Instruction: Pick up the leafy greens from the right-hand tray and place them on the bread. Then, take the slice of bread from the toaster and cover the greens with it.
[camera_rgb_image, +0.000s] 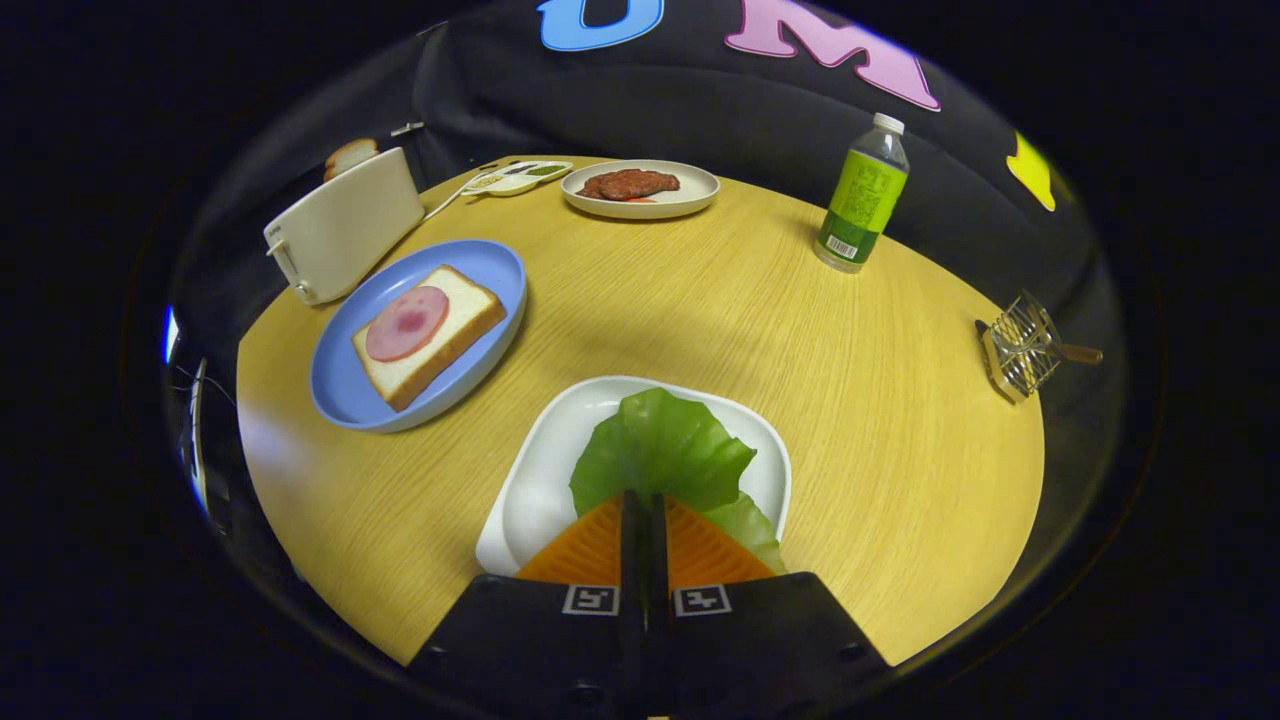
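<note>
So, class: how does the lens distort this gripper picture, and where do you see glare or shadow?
Gripper view: fisheye bends the table edge into a curve and tilts the bottle; pale glare sits on the wood near the blue plate; soft shadows fall beside bottle and plate; the gripper fingers, together over the lettuce, look sharp.

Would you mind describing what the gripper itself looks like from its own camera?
The gripper has two wedge-shaped fingers with ridged faces, tapering forward. They sit on a black, blocky body, and each side carries a small square black-and-white marker. No cables or sleeve are in sight.
</note>
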